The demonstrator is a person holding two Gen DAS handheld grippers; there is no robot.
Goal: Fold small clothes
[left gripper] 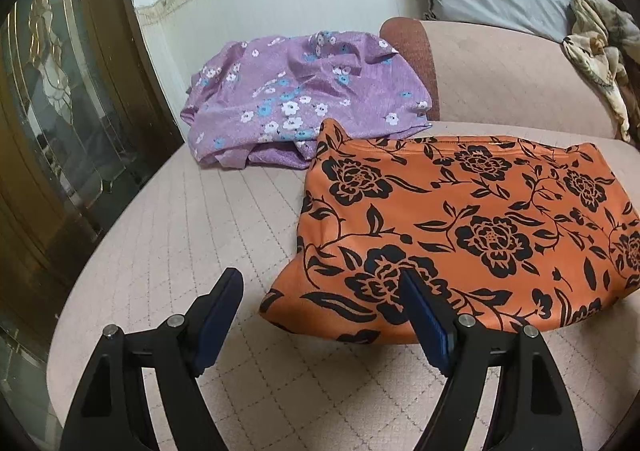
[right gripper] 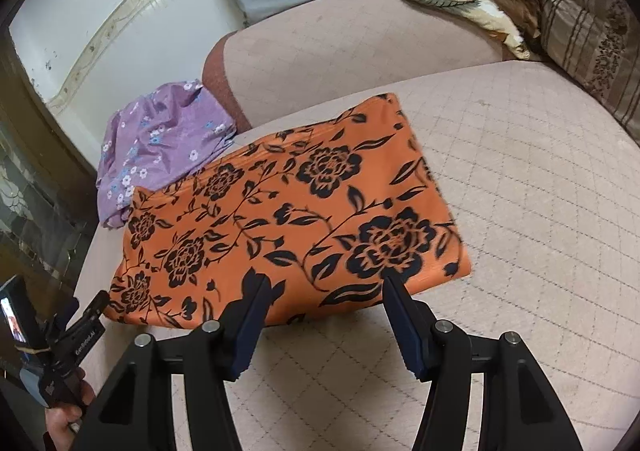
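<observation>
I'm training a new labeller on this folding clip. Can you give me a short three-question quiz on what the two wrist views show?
1. True or false: the orange garment is gripped by the right gripper.
2. Which garment lies crumpled? A. orange garment B. purple garment C. both
3. Fill in: the left gripper has its jaws ____.

Key:
1. False; its jaws stand open at the garment's near edge, holding nothing.
2. B; the orange one lies flat on the sofa seat.
3. Open.
</observation>
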